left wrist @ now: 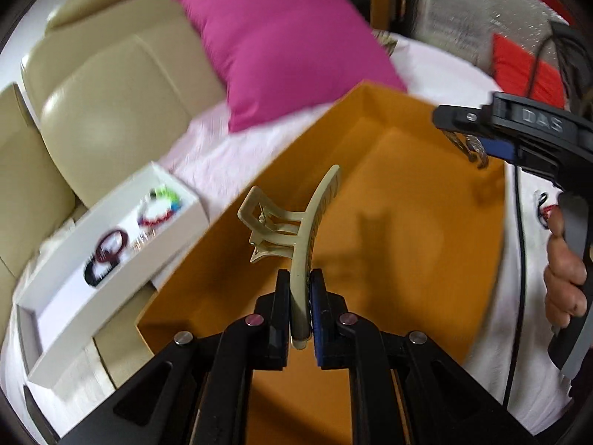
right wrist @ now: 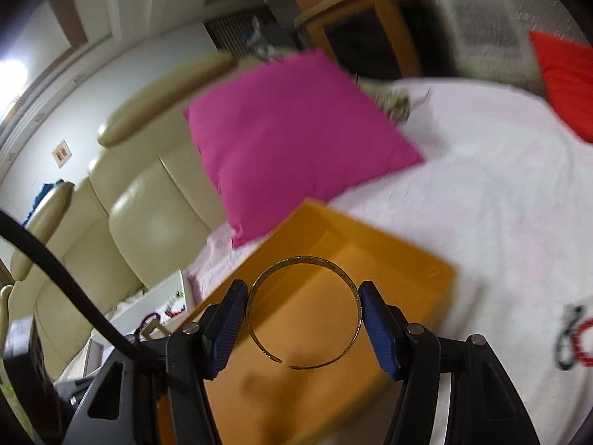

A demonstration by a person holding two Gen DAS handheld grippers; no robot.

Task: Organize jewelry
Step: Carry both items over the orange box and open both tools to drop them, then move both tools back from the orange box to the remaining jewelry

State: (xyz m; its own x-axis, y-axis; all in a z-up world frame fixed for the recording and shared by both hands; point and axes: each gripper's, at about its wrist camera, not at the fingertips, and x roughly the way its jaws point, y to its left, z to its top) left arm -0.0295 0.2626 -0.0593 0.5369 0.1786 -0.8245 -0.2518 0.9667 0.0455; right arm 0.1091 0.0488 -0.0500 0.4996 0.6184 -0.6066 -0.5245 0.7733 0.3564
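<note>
The beige claw hair clip [left wrist: 296, 230] is pinched by one curved jaw edge between the closed pads of the left gripper [left wrist: 301, 311] above the orange box [left wrist: 426, 200]; it looks light, stiff and slick, so a twist in the grip is judged likely. The open gold cuff bangle [right wrist: 304, 311], thin and springy, is spanned across its width by the right gripper [right wrist: 304, 324], over the same box.

Both grippers, left gripper [left wrist: 299, 309] and right gripper [right wrist: 304, 328]: black plastic linkage arms, silver pivot screws, ribbed blue finger pads [right wrist: 228, 328]. Right unit has embossed "DAS" lettering, grey handle, thin black cable [left wrist: 519, 259].
</note>
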